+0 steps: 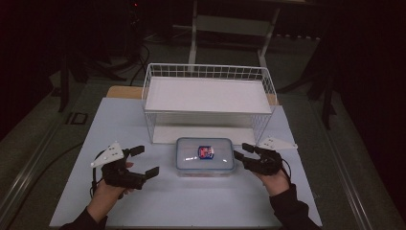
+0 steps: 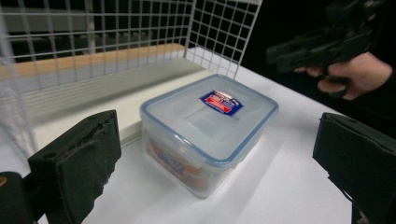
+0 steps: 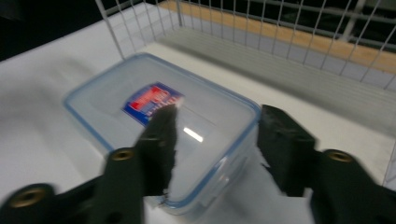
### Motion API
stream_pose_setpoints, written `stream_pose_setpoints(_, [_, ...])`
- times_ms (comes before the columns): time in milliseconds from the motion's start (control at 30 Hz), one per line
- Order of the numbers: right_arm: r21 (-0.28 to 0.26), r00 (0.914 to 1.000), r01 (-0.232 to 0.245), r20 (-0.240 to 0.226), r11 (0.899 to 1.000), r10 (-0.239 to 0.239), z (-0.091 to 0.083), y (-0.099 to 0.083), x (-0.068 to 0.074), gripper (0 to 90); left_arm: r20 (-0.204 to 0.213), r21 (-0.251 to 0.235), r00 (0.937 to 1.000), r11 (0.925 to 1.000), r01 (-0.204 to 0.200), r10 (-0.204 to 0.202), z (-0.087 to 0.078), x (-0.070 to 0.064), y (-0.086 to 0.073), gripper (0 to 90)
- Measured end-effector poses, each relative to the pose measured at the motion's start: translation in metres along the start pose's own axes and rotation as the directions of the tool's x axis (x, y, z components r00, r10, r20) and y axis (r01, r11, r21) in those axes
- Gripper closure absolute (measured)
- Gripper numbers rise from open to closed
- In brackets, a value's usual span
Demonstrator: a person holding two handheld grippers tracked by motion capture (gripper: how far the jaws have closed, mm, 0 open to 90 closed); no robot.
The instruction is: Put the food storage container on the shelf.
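Observation:
A clear plastic box (image 1: 205,156) with a blue-rimmed lid and a red and blue label sits on the white table, just in front of the wire rack. My left gripper (image 1: 146,161) stands open a short way to the box's left, apart from it. In the left gripper view its jaws are spread wide, the box (image 2: 210,126) lying ahead between them. My right gripper (image 1: 242,151) is open at the box's right edge. In the right gripper view one jaw hangs over the lid (image 3: 140,102) and the other stands past the box's side.
A white wire rack (image 1: 208,96) with a flat white top stands behind the box, its open space underneath facing me. The white table (image 1: 191,201) has bare room in front. Dark floor and metal frame legs lie beyond.

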State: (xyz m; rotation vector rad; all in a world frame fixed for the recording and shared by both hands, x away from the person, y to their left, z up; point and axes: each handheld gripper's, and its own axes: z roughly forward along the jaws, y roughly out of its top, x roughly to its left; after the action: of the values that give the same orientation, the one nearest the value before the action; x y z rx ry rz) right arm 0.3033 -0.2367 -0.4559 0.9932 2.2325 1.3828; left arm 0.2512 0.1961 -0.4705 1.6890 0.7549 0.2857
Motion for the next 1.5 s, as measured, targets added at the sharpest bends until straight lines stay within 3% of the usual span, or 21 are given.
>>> stream_pose_setpoints(167, [-0.076, 0.9988, 0.003, -0.048, 0.997, -0.007, -0.014, 0.003, 0.007, 13.6, 0.005, 0.058, 0.9993, 0.9977, 0.036, -0.036, 0.021, -0.005, 0.014, 1.1])
stream_pose_setpoints(333, [-0.107, 0.9979, 0.046, -0.04, 0.993, -0.05, -0.021, 0.001, 0.012, 11.6, 0.059, 0.12, 0.9934, 0.9886, 0.091, -0.099, 0.045, -0.006, 0.021, 1.2])
stream_pose_setpoints(433, [-0.114, 0.9969, 0.048, -0.057, 0.992, -0.055, -0.02, -0.004, 0.014, 11.7, 0.1, 0.146, 0.9816, 0.9784, 0.147, -0.162, 0.058, -0.002, 0.022, 1.1])
stream_pose_setpoints(533, [-0.111, 0.9963, 0.079, -0.024, 0.991, -0.082, -0.02, -0.008, 0.016, 12.5, 0.101, 0.167, 0.9685, 0.9636, 0.209, -0.227, 0.068, 0.002, 0.022, 1.1])
stream_pose_setpoints(567, [-0.111, 0.9963, 0.079, -0.024, 0.991, -0.082, -0.02, -0.008, 0.016, 12.5, 0.101, 0.167, 0.9685, 0.9636, 0.209, -0.227, 0.068, 0.002, 0.022, 1.1])
stream_pose_setpoints(600, [-0.117, 0.9959, 0.09, -0.005, 0.989, -0.091, -0.02, -0.009, 0.016, 12.5, 0.098, 0.201, 0.9585, 0.9486, 0.245, -0.268, 0.076, 0.007, 0.022, 1.1])
stream_pose_setpoints(633, [-0.144, 0.9918, 0.127, 0.03, 0.981, -0.124, -0.022, -0.011, 0.018, 12.4, 0.09, 0.219, 0.9551, 0.941, 0.257, -0.282, 0.079, 0.008, 0.021, 1.1])
stream_pose_setpoints(700, [-0.151, 0.9888, 0.149, 0.029, 0.977, -0.146, -0.021, -0.013, 0.021, 14.1, 0.073, 0.24, 0.9497, 0.9296, 0.28, -0.305, 0.085, 0.011, 0.02, 1.2])
stream_pose_setpoints(733, [-0.144, 0.9881, 0.151, -0.008, 0.978, -0.153, -0.02, -0.013, 0.021, 14.0, 0.051, 0.25, 0.9469, 0.922, 0.296, -0.317, 0.088, 0.012, 0.019, 1.1])
stream_pose_setpoints(767, [-0.144, 0.9881, 0.151, -0.008, 0.978, -0.153, -0.02, -0.013, 0.021, 14.0, 0.051, 0.25, 0.9469, 0.922, 0.296, -0.317, 0.088, 0.012, 0.019, 1.2])
stream_pose_setpoints(800, [-0.135, 0.9879, 0.15, -0.02, 0.979, -0.154, -0.018, -0.014, 0.022, 14.4, 0.009, 0.271, 0.9388, 0.9044, 0.329, -0.344, 0.092, 0.016, 0.018, 1.2])
stream_pose_setpoints(833, [-0.12, 0.9862, 0.165, 0.001, 0.979, -0.166, -0.014, -0.016, 0.023, 14.6, -0.003, 0.275, 0.9313, 0.8952, 0.351, -0.364, 0.094, 0.018, 0.017, 1.2])
stream_pose_setpoints(900, [-0.124, 0.9892, 0.142, -0.019, 0.982, -0.145, -0.012, -0.017, 0.022, 14.6, -0.043, 0.301, 0.9228, 0.8758, 0.378, -0.383, 0.097, 0.023, 0.015, 1.3])
stream_pose_setpoints(1000, [-0.14, 0.991, 0.123, -0.036, 0.983, -0.129, -0.012, -0.016, 0.021, 15.6, -0.08, 0.321, 0.9032, 0.8471, 0.424, -0.422, 0.101, 0.03, 0.01, 1.8])
stream_pose_setpoints(1100, [-0.121, 0.9909, 0.133, -0.004, 0.984, -0.135, -0.012, -0.015, 0.021, 13.8, -0.082, 0.323, 0.8751, 0.818, 0.476, -0.477, 0.103, 0.038, 0.005, 3.8])
stream_pose_setpoints(1233, [-0.103, 0.9962, 0.083, -0.016, 0.991, -0.085, -0.012, -0.016, 0.018, 12.1, -0.084, 0.331, 0.8389, 0.779, 0.532, -0.538, 0.105, 0.049, -0.001, 7.5])
stream_pose_setpoints(1267, [-0.103, 0.9968, 0.076, -0.017, 0.992, -0.078, -0.011, -0.017, 0.017, 11.5, -0.077, 0.338, 0.8337, 0.7723, 0.538, -0.547, 0.105, 0.052, -0.003, 9.5])
stream_pose_setpoints(1333, [-0.084, 0.9976, 0.068, -0.008, 0.994, -0.069, -0.011, -0.016, 0.017, 11.4, -0.075, 0.348, 0.8155, 0.7512, 0.561, -0.574, 0.107, 0.055, -0.005, 14.4])
stream_pose_setpoints(1367, [-0.084, 0.9976, 0.068, -0.008, 0.994, -0.069, -0.011, -0.016, 0.017, 11.4, -0.075, 0.348, 0.8155, 0.7512, 0.561, -0.574, 0.107, 0.055, -0.005, 14.8])
stream_pose_setpoints(1400, [-0.078, 0.9978, 0.067, 0.002, 0.995, -0.067, -0.01, -0.017, 0.016, 11.4, -0.074, 0.36, 0.8018, 0.734, 0.576, -0.593, 0.109, 0.06, -0.007, 14.8])
stream_pose_setpoints(1500, [-0.063, 0.9989, 0.045, -0.009, 0.997, -0.046, -0.008, -0.018, 0.015, 11.4, -0.057, 0.369, 0.7751, 0.7081, 0.602, -0.629, 0.11, 0.065, -0.01, 25.7])
